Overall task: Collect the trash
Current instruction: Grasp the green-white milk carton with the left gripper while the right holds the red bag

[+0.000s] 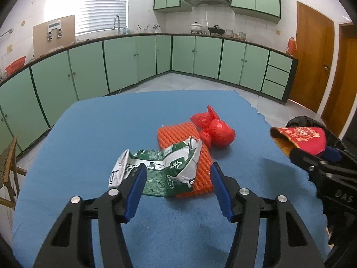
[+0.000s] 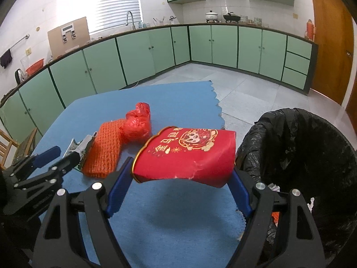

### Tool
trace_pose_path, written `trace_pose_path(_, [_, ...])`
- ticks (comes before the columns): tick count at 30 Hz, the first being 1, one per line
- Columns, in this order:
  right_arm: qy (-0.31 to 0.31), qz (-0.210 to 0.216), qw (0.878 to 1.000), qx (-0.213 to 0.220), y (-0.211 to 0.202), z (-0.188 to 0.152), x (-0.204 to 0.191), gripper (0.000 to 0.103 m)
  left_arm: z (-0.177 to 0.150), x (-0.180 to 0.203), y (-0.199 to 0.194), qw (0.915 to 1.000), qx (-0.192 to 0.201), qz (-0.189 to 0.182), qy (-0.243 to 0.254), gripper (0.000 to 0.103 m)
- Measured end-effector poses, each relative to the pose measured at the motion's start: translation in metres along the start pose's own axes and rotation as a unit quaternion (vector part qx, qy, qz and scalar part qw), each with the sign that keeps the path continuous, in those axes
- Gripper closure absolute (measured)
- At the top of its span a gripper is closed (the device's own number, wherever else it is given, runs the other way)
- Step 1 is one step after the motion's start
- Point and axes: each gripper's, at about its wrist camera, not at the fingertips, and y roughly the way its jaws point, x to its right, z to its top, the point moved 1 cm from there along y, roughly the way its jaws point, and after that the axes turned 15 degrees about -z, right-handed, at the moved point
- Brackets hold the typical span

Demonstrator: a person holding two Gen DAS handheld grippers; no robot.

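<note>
We see green cabinets under a dark counter, a white pot, faucet, wooden door, red basin, kettle.

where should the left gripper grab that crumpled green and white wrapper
Grip the raised, crumpled white fold of the green and white wrapper, coming in low from the near side, where the left gripper already has its jaws open on either side of it. That fold stands up off the blue cloth, while its right part lies on the orange foam net, so a pinch there may avoid snagging the net.
</note>
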Motion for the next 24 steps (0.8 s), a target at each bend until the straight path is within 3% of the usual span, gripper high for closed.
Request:
trace_pose_path(8, [0.003, -0.001, 1.000, -0.006, 0.003, -0.001, 0.001, 0.026, -0.003, -0.012, 0.011, 0.9992, -0.012, -0.022, -0.030, 0.077])
trace_pose_path(24, [-0.007, 0.002, 1.000, 0.001, -0.004, 0.000, -0.005, 0.026, -0.005, -0.022, -0.002, 0.9990, -0.004, 0.009, -0.044, 0.078])
